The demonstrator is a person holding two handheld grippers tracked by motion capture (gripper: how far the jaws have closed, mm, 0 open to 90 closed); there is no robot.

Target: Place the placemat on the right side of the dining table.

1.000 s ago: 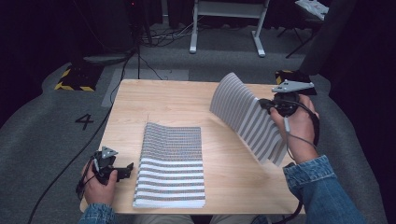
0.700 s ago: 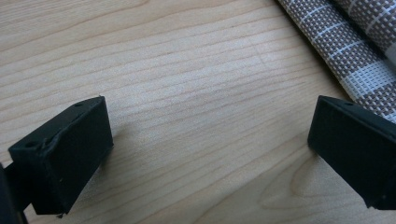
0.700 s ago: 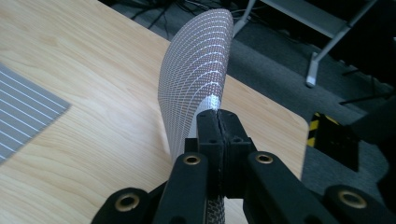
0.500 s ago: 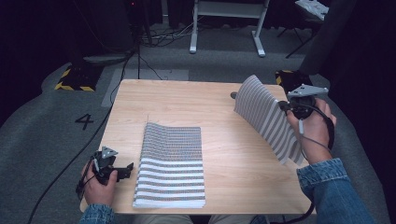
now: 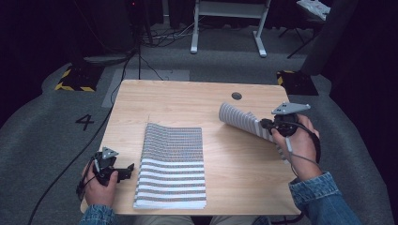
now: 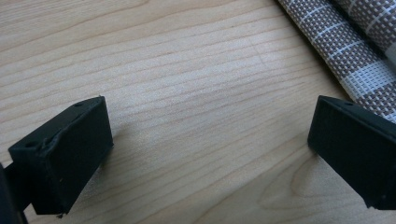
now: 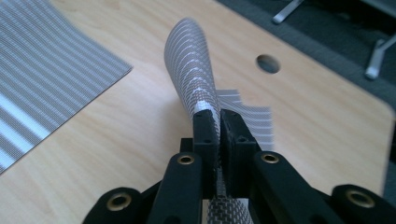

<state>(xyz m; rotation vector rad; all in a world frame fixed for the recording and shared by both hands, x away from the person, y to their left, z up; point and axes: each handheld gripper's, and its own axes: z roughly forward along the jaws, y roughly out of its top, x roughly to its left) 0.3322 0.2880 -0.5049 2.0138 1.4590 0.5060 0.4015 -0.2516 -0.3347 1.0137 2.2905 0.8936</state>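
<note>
At the near left corner of the worktop [image 5: 187,101], the left claw [image 5: 123,172] rests in the person's hand with its jaws spread wide and nothing between them; in the left gripper view bare pale wood grain lies between the two black pads, with the edge of a woven mat at upper right. That flat mat [image 5: 173,164] lies just beside it, grey with white stripes, reaching to the near edge. To the right, the right claw [image 5: 265,124] is pinched on a second striped mat [image 5: 241,121], which curls up and away from the worktop; its jaws have just eased a little, yet the right gripper view shows the weave clamped between the pads. Farther back, a round hole [image 5: 236,96] is cut in the wood. Beyond, on the grey carpet [image 5: 47,112], a painted "4" [image 5: 85,122], black cables, yellow-black hazard tape [image 5: 70,85] and a white frame's legs [image 5: 227,28].
</note>
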